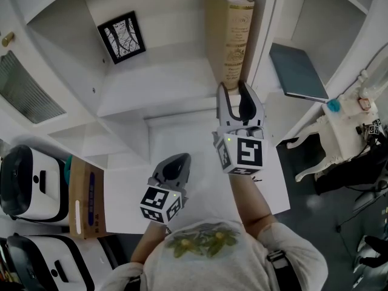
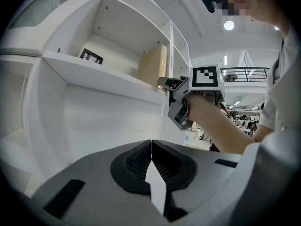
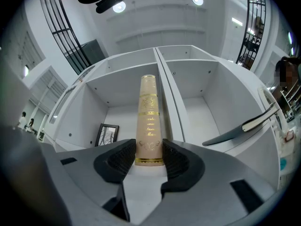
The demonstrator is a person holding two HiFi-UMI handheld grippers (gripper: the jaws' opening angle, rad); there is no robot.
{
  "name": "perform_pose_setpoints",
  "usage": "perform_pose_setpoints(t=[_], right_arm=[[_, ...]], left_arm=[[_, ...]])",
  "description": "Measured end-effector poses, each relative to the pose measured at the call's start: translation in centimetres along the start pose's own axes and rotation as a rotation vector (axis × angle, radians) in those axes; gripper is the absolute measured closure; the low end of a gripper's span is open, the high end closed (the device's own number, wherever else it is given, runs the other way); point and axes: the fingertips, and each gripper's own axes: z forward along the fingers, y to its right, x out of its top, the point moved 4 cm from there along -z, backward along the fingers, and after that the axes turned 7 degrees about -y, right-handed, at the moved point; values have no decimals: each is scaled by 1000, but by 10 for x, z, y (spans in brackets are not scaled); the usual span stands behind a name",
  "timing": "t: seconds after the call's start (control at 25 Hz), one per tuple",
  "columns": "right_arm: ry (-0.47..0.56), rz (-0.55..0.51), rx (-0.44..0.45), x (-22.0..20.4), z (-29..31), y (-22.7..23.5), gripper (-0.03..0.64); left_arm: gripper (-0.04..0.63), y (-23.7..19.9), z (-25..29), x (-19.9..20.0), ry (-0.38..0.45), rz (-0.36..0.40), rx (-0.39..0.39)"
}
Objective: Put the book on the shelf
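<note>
A thick beige book (image 1: 230,35) with gold lettering stands upright in the white shelf (image 1: 157,90), against the divider on the compartment's right side. My right gripper (image 1: 233,88) reaches up to its lower end, one jaw on each side of the spine. In the right gripper view the pads (image 3: 123,160) touch both sides of the book (image 3: 149,112) near its foot. My left gripper (image 1: 176,162) hangs lower over the white table, shut with nothing in it. Seen from the left gripper (image 2: 151,147), the right gripper (image 2: 164,83) is at the book (image 2: 154,67).
A framed black-and-white picture (image 1: 121,36) leans in the same compartment, left of the book. A dark flat book (image 1: 298,71) lies in the compartment to the right. A cardboard box (image 1: 85,196) and white machines (image 1: 30,183) sit lower left; an ornate white table (image 1: 339,132) stands right.
</note>
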Motion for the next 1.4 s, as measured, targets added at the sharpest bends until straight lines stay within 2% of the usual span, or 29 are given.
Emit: perform_pose_setpoints(t=[0.24, 0.4, 0.56, 0.8, 1.04, 1.2, 1.4], right_arm=[[-8, 14, 18, -1, -1, 0, 420], [9, 40, 95, -6, -17, -12, 420], [-34, 63, 170, -22, -39, -31, 421], [-73, 116, 235, -43, -81, -40, 559], [-220, 131, 269, -81, -126, -48, 575], [-316, 161, 322, -105, -159, -69, 580], [-372, 175, 387, -114, -186, -88, 581]], left_arm=[[566, 1, -3, 1, 8, 0, -1], [566, 1, -7, 1, 16, -7, 3], [566, 1, -11, 0, 24, -17, 2], [566, 7, -23, 0, 39, -15, -3], [566, 15, -34, -9, 31, -27, -15], [566, 22, -40, -13, 25, -23, -25], [566, 28, -48, -17, 26, -25, -27]])
